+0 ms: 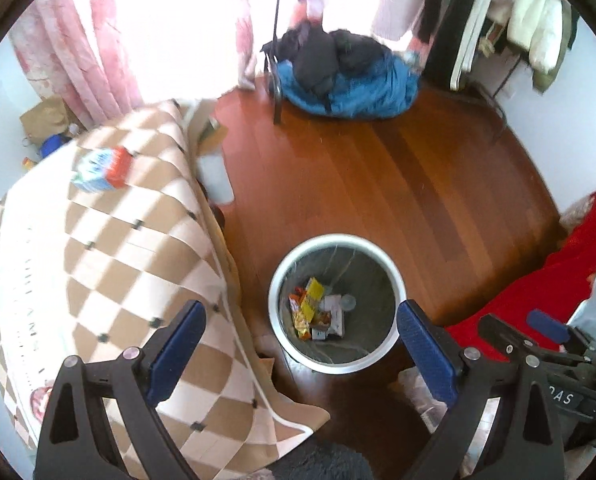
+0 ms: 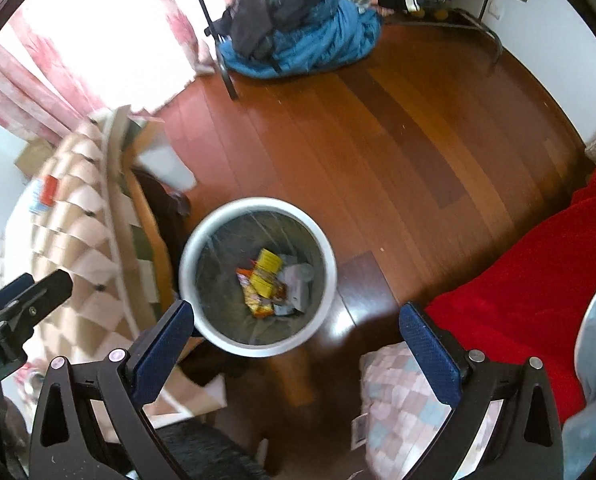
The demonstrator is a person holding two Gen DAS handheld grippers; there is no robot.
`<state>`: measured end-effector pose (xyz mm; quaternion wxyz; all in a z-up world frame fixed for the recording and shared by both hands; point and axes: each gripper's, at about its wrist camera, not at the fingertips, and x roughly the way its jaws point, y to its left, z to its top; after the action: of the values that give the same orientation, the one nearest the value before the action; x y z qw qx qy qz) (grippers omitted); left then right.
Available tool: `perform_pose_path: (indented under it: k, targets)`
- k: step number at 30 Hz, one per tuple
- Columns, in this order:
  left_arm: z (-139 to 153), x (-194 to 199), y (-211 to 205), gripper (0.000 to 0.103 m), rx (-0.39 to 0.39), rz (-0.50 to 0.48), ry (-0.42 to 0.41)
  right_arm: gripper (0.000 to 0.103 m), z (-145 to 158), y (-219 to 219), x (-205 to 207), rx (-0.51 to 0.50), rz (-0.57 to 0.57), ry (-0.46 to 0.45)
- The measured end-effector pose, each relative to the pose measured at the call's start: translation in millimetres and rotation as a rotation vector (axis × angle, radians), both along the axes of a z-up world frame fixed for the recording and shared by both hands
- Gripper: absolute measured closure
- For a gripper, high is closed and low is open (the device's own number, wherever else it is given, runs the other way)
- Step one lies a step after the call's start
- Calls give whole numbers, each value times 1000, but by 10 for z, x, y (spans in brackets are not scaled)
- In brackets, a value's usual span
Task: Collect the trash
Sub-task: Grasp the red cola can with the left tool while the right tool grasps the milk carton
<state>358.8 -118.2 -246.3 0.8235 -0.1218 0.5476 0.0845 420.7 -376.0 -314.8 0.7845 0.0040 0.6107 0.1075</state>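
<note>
Wrappers (image 2: 263,284) in bin (image 2: 257,350) below, both tongs (image 1: 302,320) (image 2: 295,322) wide open, empty.

You cannot read the labels on the crumpled yellow and orange wrappers (image 1: 310,308) at the bottom of the round white-rimmed waste bin (image 1: 275,280); they are too small and soft. The blue, white and orange carton (image 1: 101,170) on the checked tan-and-cream tablecloth (image 1: 109,264) is smeared by blur. The red fabric (image 2: 538,304) runs off the picture's right edge.

Wrappers (image 1: 313,312) in bin (image 1: 275,280), floor.
</note>
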Motion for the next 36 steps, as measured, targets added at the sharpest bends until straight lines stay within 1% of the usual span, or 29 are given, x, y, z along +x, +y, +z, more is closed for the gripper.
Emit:
perform_pose_path:
  k: [3, 6, 8, 10, 12, 14, 16, 17, 18, 20, 21, 23, 24, 27, 28, 29, 30, 31, 32, 33, 34, 36]
  targets:
    - [368, -244, 242, 5, 6, 47, -66, 0, 337, 110, -123, 67, 7, -24]
    - [626, -561, 622, 5, 11, 126, -108, 0, 723, 401, -285, 129, 57, -68]
    - [715, -853, 935, 5, 19, 193, -125, 0, 888, 641, -392, 153, 100, -87]
    - [695, -1147, 1219, 5, 22, 267, -124, 0, 1007, 983, -523, 178, 161, -92]
    - [564, -1554, 1536, 5, 16, 356, -103, 0, 1002, 1342, -648, 196, 214, -83]
    - [363, -1951, 1769, 5, -9, 439, -71, 0, 872, 1736, -772, 193, 268, -54]
    - [46, -2384, 1989, 5, -66, 529, -25, 0, 661, 2041, -890, 193, 303, -11]
    - [-73, -2528, 2038, 5, -88, 557, -2, 0, 534, 2182, -941, 185, 317, 9]
    - [-251, -2690, 2103, 5, -128, 598, 26, 0, 387, 2329, -995, 176, 327, 36]
    - [-515, -2911, 2182, 6, -206, 654, 55, 0, 114, 2555, -1078, 171, 342, 80]
    - [-650, -2998, 2202, 7, -253, 689, 61, 0, -39, 2676, -1118, 153, 344, 104]
    - [-841, -3094, 2275, 7, -341, 753, 52, 0, -241, 2829, -1173, 144, 351, 132]
    - [-938, -3096, 2299, 7, -411, 775, 29, 0, -312, 2879, -1193, 138, 355, 139]
    - [-1182, -2996, 2367, 7, -513, 810, 5, 0, -472, 2987, -1217, 105, 369, 140]
    - [-1237, -2951, 2379, 9, -529, 815, 2, 0, -511, 3022, -1214, 93, 372, 134]
    - [-1265, -2889, 2390, 15, -548, 818, -6, 0, -539, 3035, -1203, 82, 374, 132]
    - [-1294, -2832, 2402, 19, -564, 821, -20, 0, -570, 3065, -1200, 73, 375, 131]
    - [-1300, -2778, 2417, 21, -564, 824, -31, 0, -594, 3088, -1190, 66, 376, 129]
    - [-1279, -2704, 2432, 33, -552, 818, -33, 0, -605, 3091, -1174, 60, 378, 126]
    - [-1265, -2632, 2459, 51, -532, 809, -38, 0, -619, 3100, -1157, 53, 379, 123]
    - [-1248, -2579, 2480, 57, -514, 798, -40, 0, -616, 3104, -1133, 50, 378, 123]
    - [-1207, -2423, 2509, 58, -460, 754, -38, 0, -616, 3119, -1090, 46, 379, 120]
